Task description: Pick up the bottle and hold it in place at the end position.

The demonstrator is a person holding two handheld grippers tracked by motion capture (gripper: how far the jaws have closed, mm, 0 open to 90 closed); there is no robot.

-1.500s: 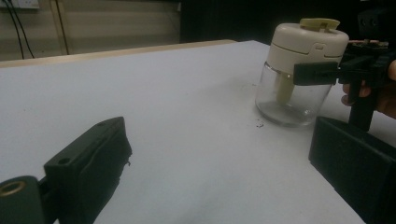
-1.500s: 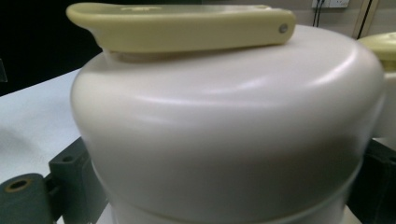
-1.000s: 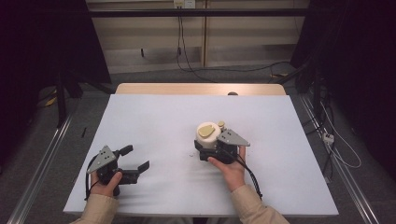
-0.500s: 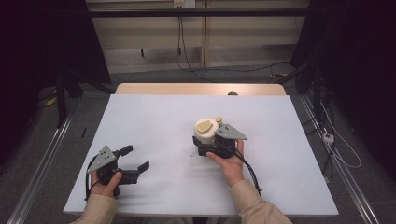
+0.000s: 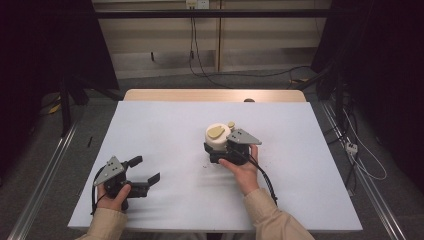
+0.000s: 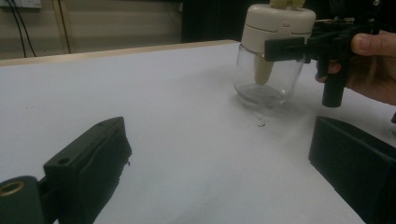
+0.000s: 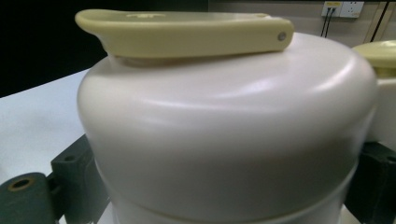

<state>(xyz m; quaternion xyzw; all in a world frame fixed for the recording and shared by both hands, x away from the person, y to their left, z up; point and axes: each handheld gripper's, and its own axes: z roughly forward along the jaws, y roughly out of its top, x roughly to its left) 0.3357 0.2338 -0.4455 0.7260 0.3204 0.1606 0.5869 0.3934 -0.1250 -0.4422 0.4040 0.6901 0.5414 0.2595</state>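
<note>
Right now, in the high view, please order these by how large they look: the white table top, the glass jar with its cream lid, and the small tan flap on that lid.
1. The white table top, by far the largest.
2. The glass jar, held between the right tongs.
3. The tan flap, the smallest.

Dim room, evenly lit white table (image 5: 165,130), soft shadows, blurred close-ups.
</note>
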